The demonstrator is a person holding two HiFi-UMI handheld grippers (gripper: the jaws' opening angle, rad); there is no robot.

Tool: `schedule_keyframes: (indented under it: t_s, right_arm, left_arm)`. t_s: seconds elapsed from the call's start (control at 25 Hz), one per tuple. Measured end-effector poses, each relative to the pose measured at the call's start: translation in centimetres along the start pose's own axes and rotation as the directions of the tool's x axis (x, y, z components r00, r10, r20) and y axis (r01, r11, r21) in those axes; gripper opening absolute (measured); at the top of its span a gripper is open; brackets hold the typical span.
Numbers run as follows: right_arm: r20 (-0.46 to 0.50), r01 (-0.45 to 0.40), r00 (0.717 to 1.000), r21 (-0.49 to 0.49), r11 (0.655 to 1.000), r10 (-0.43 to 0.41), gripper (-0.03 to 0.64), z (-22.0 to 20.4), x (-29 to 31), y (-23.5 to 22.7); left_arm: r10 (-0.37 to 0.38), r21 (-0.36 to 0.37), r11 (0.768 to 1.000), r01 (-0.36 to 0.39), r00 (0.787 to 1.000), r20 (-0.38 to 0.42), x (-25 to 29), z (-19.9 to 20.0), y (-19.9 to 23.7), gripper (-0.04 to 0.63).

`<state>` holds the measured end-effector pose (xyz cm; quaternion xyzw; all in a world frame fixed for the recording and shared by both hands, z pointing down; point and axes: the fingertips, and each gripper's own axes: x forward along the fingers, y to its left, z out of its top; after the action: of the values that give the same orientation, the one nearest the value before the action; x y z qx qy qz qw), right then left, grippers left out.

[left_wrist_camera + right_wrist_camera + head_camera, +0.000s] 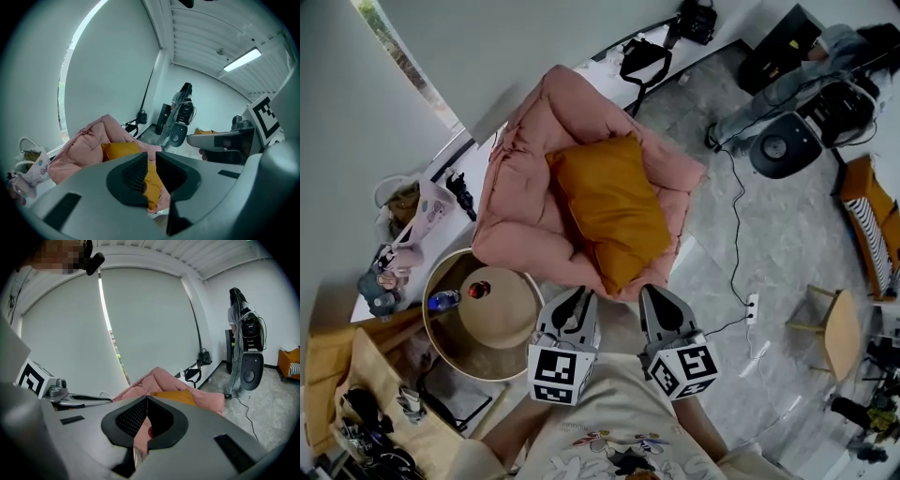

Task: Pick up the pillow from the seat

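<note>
An orange pillow (614, 206) lies tilted on the seat of a pink padded beanbag chair (525, 169). Both grippers hover side by side just short of the chair's front edge, touching neither chair nor pillow. My left gripper (581, 294) is shut but for a thin slit, with nothing in it. In the left gripper view (151, 157) the pillow (119, 150) shows beyond the jaws. The right gripper (654, 291) is shut and empty, its tips meeting (146, 399), and past them lie the chair (154, 378) and the pillow (176, 397).
A round side table (441, 337) holding a tan dome, a red ball and a blue bottle stands left of the grippers. A cable and power strip (752, 305) lie on the floor to the right, near a wooden stool (839, 333). A person (787, 84) stands far right with equipment.
</note>
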<state>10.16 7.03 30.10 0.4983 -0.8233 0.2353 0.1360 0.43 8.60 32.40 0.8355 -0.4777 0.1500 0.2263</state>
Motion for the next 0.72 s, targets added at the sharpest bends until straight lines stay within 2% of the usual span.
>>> schedule_keyframes:
  t_s: [0.16,0.32,0.72]
  right_arm:
    - [-0.017,-0.043,0.999,-0.014,0.999,0.043,0.018,1.0,2.0,-2.9]
    - [-0.049,-0.098,0.994,-0.038,0.994,0.096,0.020,1.7,4.6,-5.3]
    - [-0.094,-0.239,0.969,-0.101,0.966,0.230,0.020,3.6,9.9,-9.4]
  left_arm:
    - [0.026,-0.023,0.999,-0.026,0.999,-0.030,3.3,0.7,0.0,0.074]
    - [0.080,-0.061,0.995,-0.083,0.996,-0.046,6.0,1.2,0.6,0.078]
    - [0.167,-0.082,0.981,-0.177,0.979,-0.116,11.2,0.5,1.6,0.114]
